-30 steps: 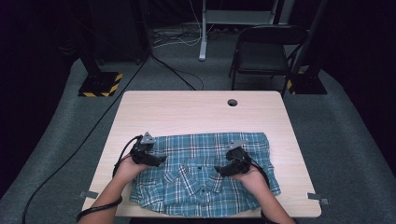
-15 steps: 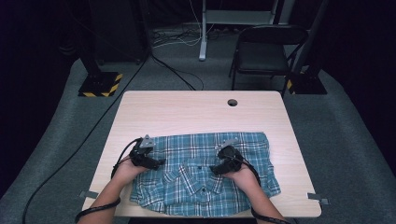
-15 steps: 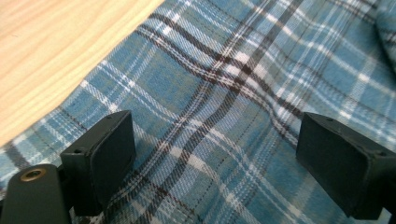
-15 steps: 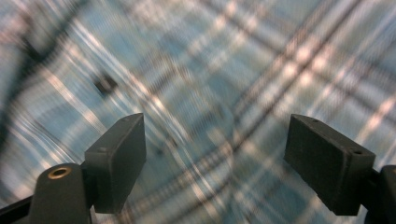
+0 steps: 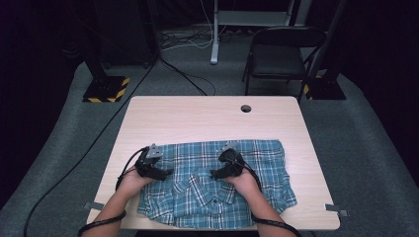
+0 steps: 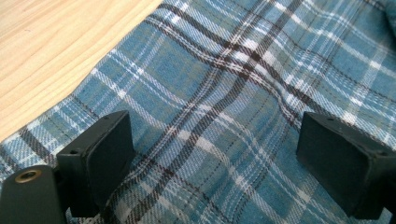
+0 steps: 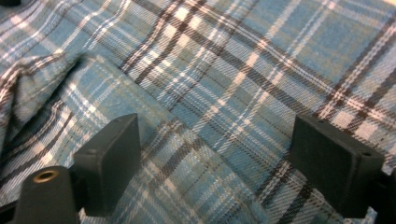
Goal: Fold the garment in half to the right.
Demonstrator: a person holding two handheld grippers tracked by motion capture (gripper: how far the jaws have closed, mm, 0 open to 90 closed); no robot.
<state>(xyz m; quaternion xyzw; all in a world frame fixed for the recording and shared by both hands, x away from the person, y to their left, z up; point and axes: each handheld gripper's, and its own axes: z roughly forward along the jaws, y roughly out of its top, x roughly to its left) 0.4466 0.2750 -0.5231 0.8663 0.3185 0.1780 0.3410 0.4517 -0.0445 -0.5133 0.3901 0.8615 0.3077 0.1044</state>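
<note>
Desk: Plaid shirt (image 5: 217, 182) lies spread across the near half of a pale wooden table (image 5: 197, 118), collar toward the person, far hem running straight across mid-table. What are the tools doing?

Photographer: Left gripper (image 5: 159, 173) sits over the shirt's left shoulder area, just inside the cloth's edge; in the left gripper view bare wood shows beside that edge (image 6: 84, 84). Right gripper (image 5: 220, 173) hovers just right of the collar. Both sets of jaws stand wide apart with nothing between them but flat fabric below.

Desk: And the step in hand, as you read it?

Photographer: Looks like a fold being set up, each tool picking its pinch point. To do it well, both should bite at matching spots either side of the collar, so the cloth lifts evenly.

Desk: Any trouble spots?

Photographer: Right gripper view shows a raised ridge of cloth (image 7: 107, 88) near its jaws. Closing there could catch two layers; better to take that fold cleanly or move off it. On the left, grip close to the edge, low enough to gather fabric rather than skid across it.
</note>
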